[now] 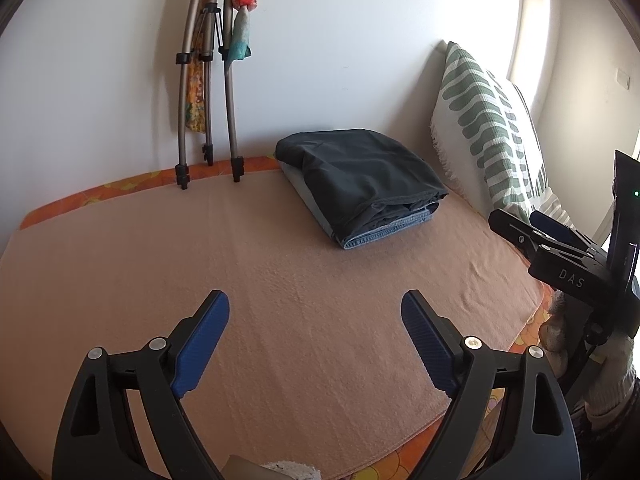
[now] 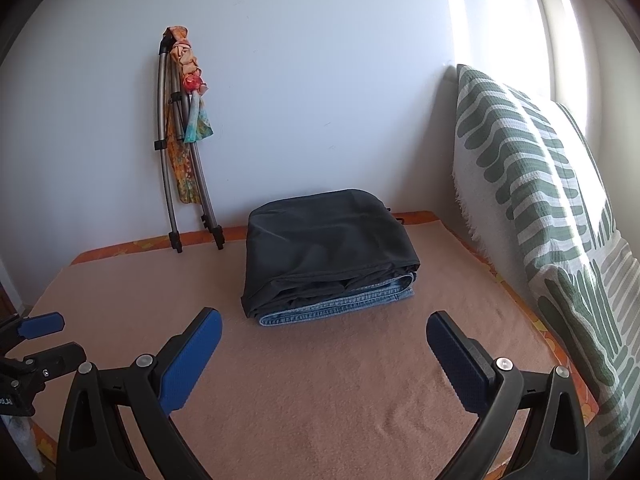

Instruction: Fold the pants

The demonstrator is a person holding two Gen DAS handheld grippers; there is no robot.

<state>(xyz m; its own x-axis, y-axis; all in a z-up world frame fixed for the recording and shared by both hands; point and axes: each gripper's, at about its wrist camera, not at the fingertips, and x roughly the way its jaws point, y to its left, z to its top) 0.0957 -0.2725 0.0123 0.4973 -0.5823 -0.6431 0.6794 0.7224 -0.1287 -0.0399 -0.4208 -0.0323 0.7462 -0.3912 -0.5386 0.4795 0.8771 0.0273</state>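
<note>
- Left wrist view: left gripper (image 1: 316, 312) fingers spread wide, nothing between them, well short of the folded pants (image 1: 360, 184).
- Right gripper (image 2: 324, 332) also gaping, empty.
- Pants sit on the peach blanket (image 2: 320, 400), near the striped pillow (image 2: 540, 200).

Daylight pours in from the window (image 2: 516, 20) at the upper right of both wrist views, blown out to plain white glare there and striping the patterned cushion (image 2: 532, 168) with a bright band; the wall (image 1: 340, 40) fades from bright near the window to a duller grey-blue toward the left, and the folded tripod (image 1: 208, 80) leaning on it throws a soft shadow. Both pictures are sharp and evenly lit in the middle — the weave of the peach blanket (image 2: 320, 380) reads clearly; the fisheye bends straight lines hard toward the rim, and the corners fall to black vignette.
</note>
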